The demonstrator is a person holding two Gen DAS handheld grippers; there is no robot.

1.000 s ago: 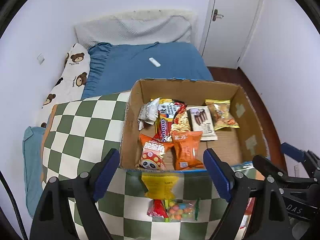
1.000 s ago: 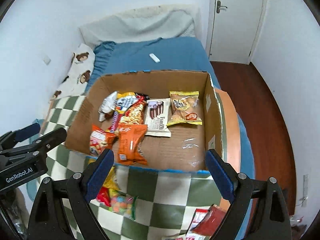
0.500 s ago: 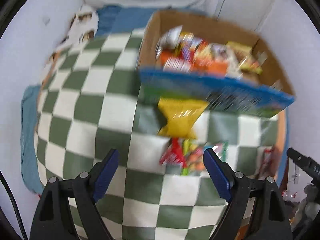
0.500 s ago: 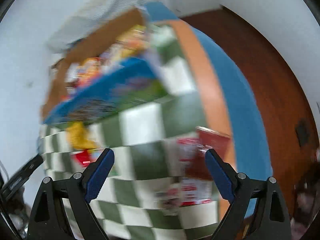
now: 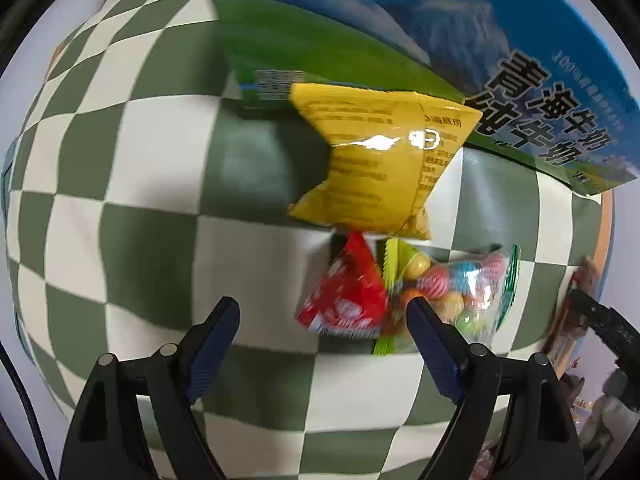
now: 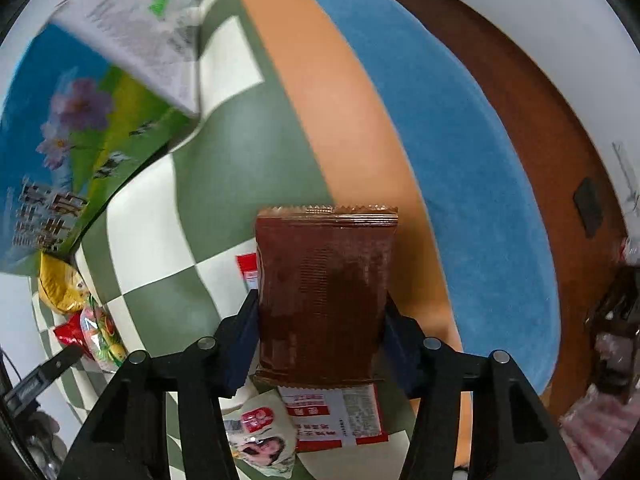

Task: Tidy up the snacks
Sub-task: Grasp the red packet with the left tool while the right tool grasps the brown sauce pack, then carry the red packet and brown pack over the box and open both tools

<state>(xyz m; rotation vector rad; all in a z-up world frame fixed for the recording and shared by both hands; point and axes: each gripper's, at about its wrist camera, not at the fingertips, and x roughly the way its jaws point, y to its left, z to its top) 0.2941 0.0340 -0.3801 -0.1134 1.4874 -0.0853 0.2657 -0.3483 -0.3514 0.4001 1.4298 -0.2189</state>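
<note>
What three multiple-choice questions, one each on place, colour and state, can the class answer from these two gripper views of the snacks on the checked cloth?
1. Where does the yellow packet lie?
A. Against the printed carton, beyond the red packet
B. Inside the carton
C. Between the left jaws

2. What colour is the packet between the right jaws?
A. Yellow
B. Dark brown
C. Blue

3. How do the left jaws stand?
A. Shut on the sweets bag
B. Shut on nothing
C. Open over the cloth, nothing gripped

Key: 1 A, the left view shows its top edge at the carton's wall. 2 B, the brown packet stands clamped in the right hand-held gripper, whose jaws have just been closing. 3 C, the left hand-held gripper is spread wide by the sweets bag.
</note>
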